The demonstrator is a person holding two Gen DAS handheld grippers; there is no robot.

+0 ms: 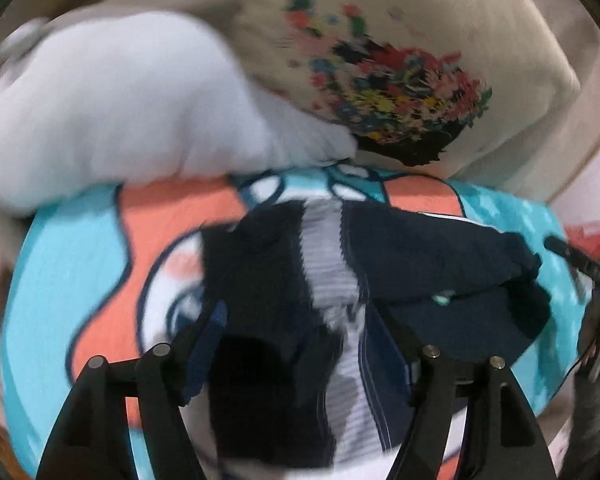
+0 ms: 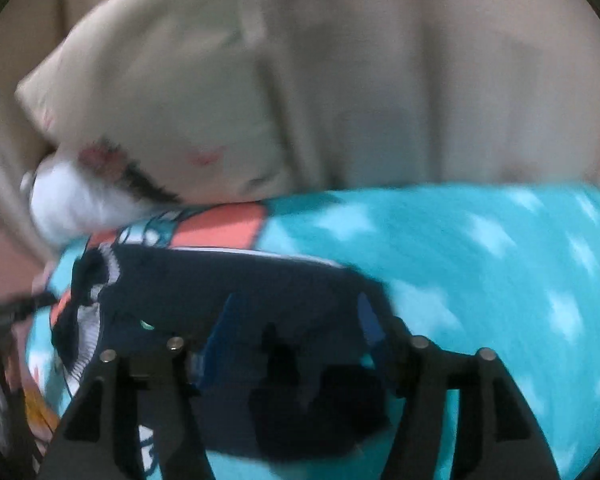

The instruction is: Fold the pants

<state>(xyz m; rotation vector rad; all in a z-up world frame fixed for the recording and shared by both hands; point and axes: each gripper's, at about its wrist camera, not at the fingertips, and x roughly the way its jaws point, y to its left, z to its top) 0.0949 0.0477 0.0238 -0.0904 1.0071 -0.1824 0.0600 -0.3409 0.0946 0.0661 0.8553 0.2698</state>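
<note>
- The pants (image 1: 400,264) lie on the blanket (image 1: 72,264), near its middle in the left wrist view.
- At 12 o'clock from the pants, behind the blanket, a pillow (image 1: 400,60) leans up.
- At 10 o'clock from the pants a soft bundle (image 1: 120,112) rests on the blanket's far edge, touching the pillow.
- The left gripper (image 1: 300,320) hangs over the pants.
- In the right wrist view the right gripper (image 2: 296,324) is above the pants (image 2: 228,292), with bare blanket (image 2: 480,264) at 3 o'clock and the pillow (image 2: 172,100) at 11 o'clock.
</note>
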